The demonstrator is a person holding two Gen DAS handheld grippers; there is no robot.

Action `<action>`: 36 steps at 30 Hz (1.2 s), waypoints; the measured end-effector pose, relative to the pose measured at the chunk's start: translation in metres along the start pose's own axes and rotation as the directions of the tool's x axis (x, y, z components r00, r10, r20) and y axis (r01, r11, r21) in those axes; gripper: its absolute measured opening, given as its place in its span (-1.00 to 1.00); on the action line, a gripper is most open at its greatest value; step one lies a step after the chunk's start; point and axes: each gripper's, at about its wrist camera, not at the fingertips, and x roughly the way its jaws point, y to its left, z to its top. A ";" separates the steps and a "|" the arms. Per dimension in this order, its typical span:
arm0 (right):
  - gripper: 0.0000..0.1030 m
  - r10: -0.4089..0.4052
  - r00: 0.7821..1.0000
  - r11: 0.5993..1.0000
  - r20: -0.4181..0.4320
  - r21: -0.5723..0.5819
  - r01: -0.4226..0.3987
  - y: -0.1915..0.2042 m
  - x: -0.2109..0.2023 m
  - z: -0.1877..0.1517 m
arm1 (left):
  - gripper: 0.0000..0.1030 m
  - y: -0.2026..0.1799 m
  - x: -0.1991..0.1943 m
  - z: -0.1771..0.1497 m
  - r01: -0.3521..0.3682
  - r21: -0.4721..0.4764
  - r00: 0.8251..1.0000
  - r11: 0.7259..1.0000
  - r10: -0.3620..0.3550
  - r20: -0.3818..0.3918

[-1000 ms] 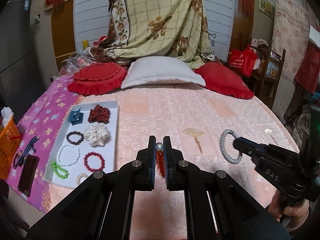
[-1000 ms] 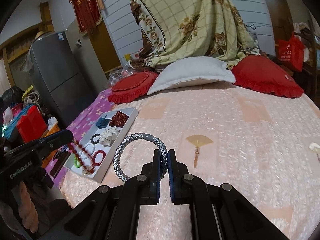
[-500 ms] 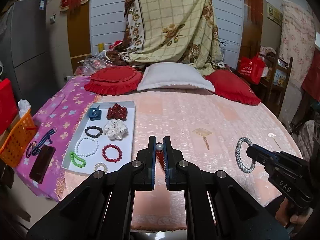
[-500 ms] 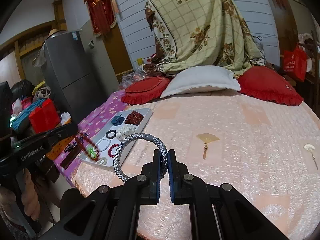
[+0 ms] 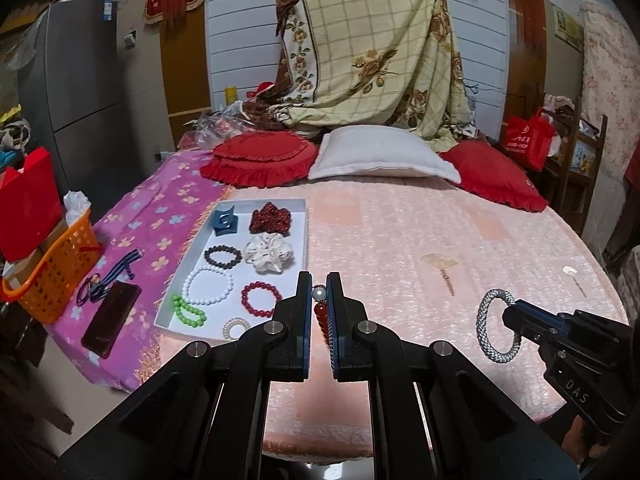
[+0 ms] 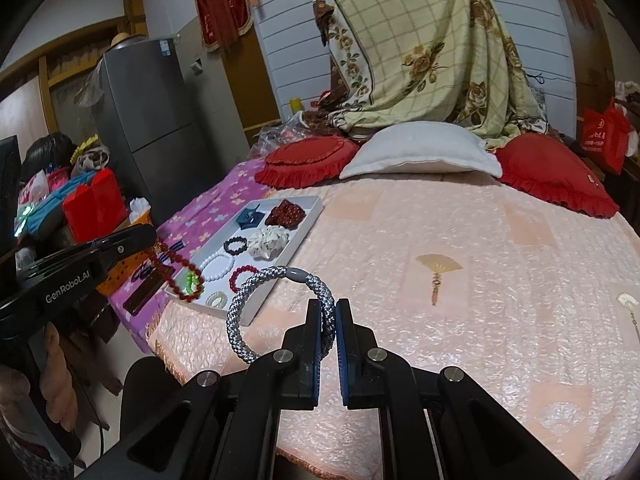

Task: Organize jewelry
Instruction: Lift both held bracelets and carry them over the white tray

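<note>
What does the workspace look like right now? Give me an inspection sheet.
Surface: bed with pink quilt.
Job's things: white tray holding bracelets and scrunchies; fan hairpin loose on the quilt.
Clutter: phone, orange basket.
Grippers: left gripper shut on red bead bracelet; right gripper shut on silver rope bracelet.
Cables: nothing seen.
Surroundings: pillows, fridge.
</note>
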 end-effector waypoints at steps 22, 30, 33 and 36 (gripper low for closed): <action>-0.88 0.026 0.992 0.996 -0.123 -0.083 -0.036 0.039 0.063 0.000 | -0.89 0.060 0.047 -0.030 -0.118 -0.079 0.990 0.990 0.111 -0.092; -0.88 0.080 0.980 0.986 -0.183 -0.127 -0.104 0.064 0.108 0.012 | -0.89 0.092 0.079 -0.041 -0.175 -0.113 0.975 0.978 0.156 -0.159; -0.88 0.093 0.974 0.982 -0.207 -0.141 -0.124 0.074 0.126 0.017 | -0.89 0.105 0.087 -0.041 -0.184 -0.130 0.972 0.974 0.160 -0.174; -0.88 0.108 0.968 0.977 -0.228 -0.154 -0.145 0.084 0.141 0.022 | -0.89 0.121 0.092 -0.035 -0.168 -0.160 0.974 0.973 0.139 -0.177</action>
